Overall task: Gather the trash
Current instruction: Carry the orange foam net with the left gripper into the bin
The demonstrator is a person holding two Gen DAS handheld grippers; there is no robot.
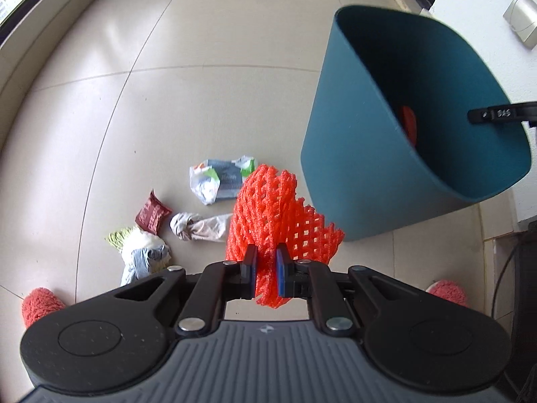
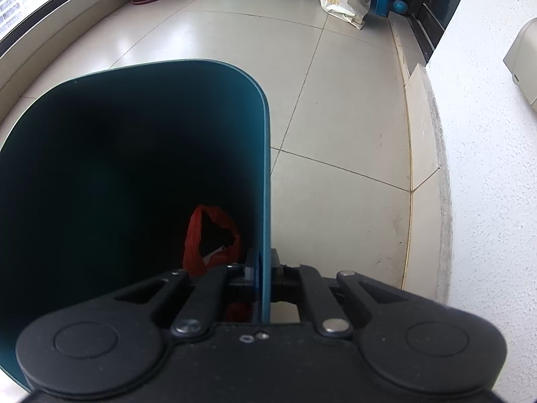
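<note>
While the left gripper (image 1: 266, 270) pinches the bright orange foam fruit net (image 1: 273, 215) tight between its two fingers, the net hangs above the pale tiled floor (image 1: 188, 107), just beside the tall dark teal plastic bin (image 1: 352, 168). This looks like the carry step: one piece of trash is picked up and has to go into the bin. Next, the net needs to go up and over the bin's rim, then the fingers must let go so it drops inside. The left gripper points steeply down at the floor. The right gripper (image 2: 261, 268) also points steeply down, and its fingers are pressed together on the bin's thin wall, one inside and one outside, so the bin tips toward the trash. A red plastic bag (image 2: 209, 240) already lies deep in the bin. More trash waits on the floor: a crumpled white and green wrapper (image 1: 220, 179), a dark red packet (image 1: 151, 215), a knotted grey bag (image 1: 198, 226) and a white and yellow wad (image 1: 141, 252), all close together near the bin.
</note>
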